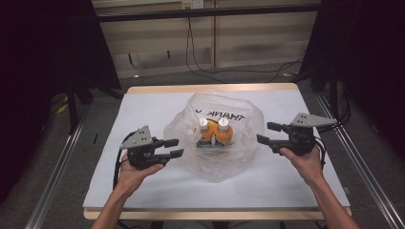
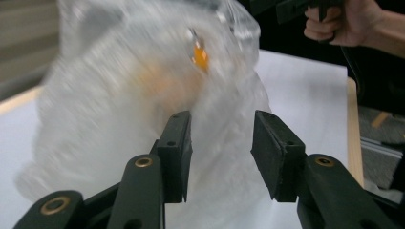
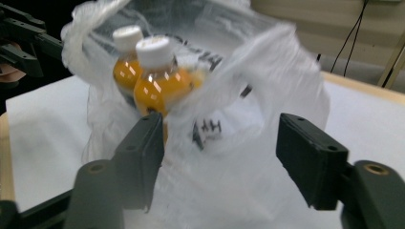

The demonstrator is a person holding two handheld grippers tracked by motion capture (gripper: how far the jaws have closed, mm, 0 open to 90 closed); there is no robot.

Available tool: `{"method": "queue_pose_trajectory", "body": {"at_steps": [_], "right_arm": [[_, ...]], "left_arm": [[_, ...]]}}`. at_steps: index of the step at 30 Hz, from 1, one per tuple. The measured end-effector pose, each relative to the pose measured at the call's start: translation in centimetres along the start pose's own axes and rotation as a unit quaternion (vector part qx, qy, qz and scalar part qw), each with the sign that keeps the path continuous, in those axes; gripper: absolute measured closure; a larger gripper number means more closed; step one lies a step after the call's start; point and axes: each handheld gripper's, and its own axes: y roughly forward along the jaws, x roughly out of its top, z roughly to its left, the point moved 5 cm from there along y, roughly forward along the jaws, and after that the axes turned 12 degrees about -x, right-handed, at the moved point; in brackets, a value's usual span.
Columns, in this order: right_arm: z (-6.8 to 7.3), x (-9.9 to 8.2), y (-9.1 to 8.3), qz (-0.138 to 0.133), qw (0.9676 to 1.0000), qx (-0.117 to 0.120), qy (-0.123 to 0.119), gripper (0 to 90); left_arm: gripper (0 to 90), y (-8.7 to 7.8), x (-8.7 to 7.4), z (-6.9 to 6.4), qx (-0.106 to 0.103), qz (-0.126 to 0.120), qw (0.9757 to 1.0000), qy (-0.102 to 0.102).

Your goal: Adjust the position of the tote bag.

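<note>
Plastic bag (image 1: 215, 138) on white-covered table (image 1: 143, 109), perhaps two bottles (image 1: 216, 131) inside

The gripper (image 3: 217, 160) (jaws spread wide) faces a clear bag (image 3: 229, 129) holding two orange bottles (image 3: 157, 83) with white caps; its black print is blurred, perhaps letters.

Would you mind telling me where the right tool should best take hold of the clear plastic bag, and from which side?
Probably the loose upper edge of the plastic bag on its right side, coming in level from the right. The film stands up thin and crumpled there, easy to pinch, and the two orange bottles stand upright in the middle, clear of that edge. The right tool is open and already faces it.
</note>
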Motion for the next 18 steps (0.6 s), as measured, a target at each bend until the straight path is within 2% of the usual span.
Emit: {"method": "queue_pose_trajectory", "body": {"at_steps": [3, 7, 9, 10, 12, 13, 14, 15, 16, 17, 18], "right_arm": [[-0.7, 1.3, 0.9, -0.002, 1.0000, -0.006, 0.001, 24.4], [-1.4, 2.5, 2.4, -0.002, 1.0000, -0.008, 0.004, 19.8], [-1.5, 2.9, 3.1, -0.003, 1.0000, -0.007, 0.006, 18.1], [-1.6, 3.1, 3.6, -0.004, 1.0000, -0.007, 0.005, 17.3], [-1.5, 3.4, 4.3, -0.004, 1.0000, -0.002, 0.008, 16.6], [-1.4, 3.4, 4.7, -0.001, 1.0000, -0.001, 0.009, 16.5], [-1.3, 3.3, 5.2, 0.007, 1.0000, -0.002, 0.007, 16.4], [-1.2, 3.2, 5.6, 0.012, 0.9999, -0.002, 0.002, 16.4], [-1.2, 2.9, 6.1, 0.020, 0.9998, -0.003, 0.002, 17.8], [-1.3, 2.6, 6.6, 0.029, 0.9996, -0.004, 0.004, 23.2], [-1.4, 2.3, 6.9, 0.035, 0.9994, -0.004, 0.000, 34.1]], "left_arm": [[55.4, -0.2, 1.4, 1.0, 0.008, -0.023, 0.9997, -0.002], [51.0, -0.2, 2.7, 2.4, 0.004, -0.041, 0.9990, -0.017], [47.8, 0.0, 3.2, 3.3, 0.028, -0.048, 0.9983, -0.019], [45.1, 0.2, 3.3, 3.7, 0.027, -0.050, 0.9981, -0.025], [38.9, 1.0, 3.2, 4.4, 0.026, -0.032, 0.9986, -0.034], [36.7, 1.6, 3.1, 4.8, 0.031, -0.018, 0.9989, -0.032], [34.5, 2.2, 2.9, 5.1, 0.025, -0.006, 0.9992, -0.031], [34.9, 2.7, 2.6, 5.5, 0.031, 0.004, 0.9990, -0.031], [37.6, 3.0, 2.3, 5.9, 0.036, 0.015, 0.9987, -0.033], [45.1, 3.3, 1.9, 6.2, 0.029, 0.018, 0.9987, -0.037], [54.7, 3.4, 1.6, 6.4, 0.026, 0.020, 0.9988, -0.037]]}}
